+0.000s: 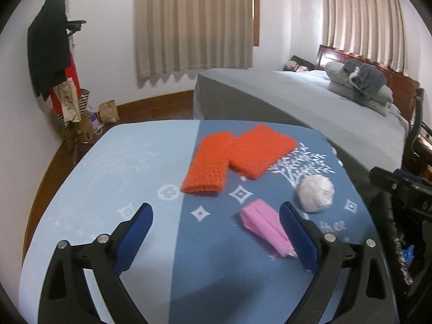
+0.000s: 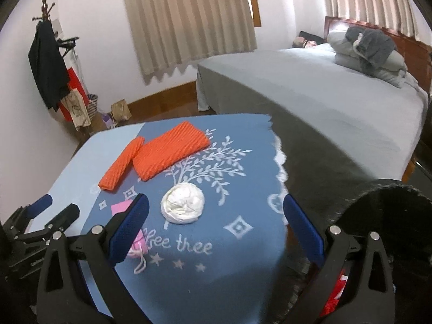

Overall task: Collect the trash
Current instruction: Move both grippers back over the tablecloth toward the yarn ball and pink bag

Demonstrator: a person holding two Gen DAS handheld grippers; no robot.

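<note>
While I am holding both tools low over the blue tablecloth (image 1: 113, 167), I am keeping the left gripper (image 1: 216, 232) spread wide with nothing between its pads, because the pink wrapper (image 1: 266, 229) is lying just inside its right-hand finger and I am judging it the nearest piece to take. That wrapper is resting flat on the darker half of the cloth, its frayed end pointing back toward me, so a wide opening is giving me room to straddle it instead of pushing it along.

I am also keeping the right gripper (image 2: 216, 225) wide and empty. The white crumpled wad (image 2: 183, 207) is sitting ahead of it, roughly between the two fingers but apart from both, which is making it the natural target for this side. A black bin (image 2: 388, 216) is standing just off the right edge of the table, and I am reading that as where the trash is going, since something red is showing low inside it.

The two orange foam sleeves (image 1: 237, 159) are lying side by side farther back, touching each other, well apart from either tool. I am guessing they are being left for later because they are harder to reach. Nothing is gripped yet, so the collecting looks barely begun.
</note>
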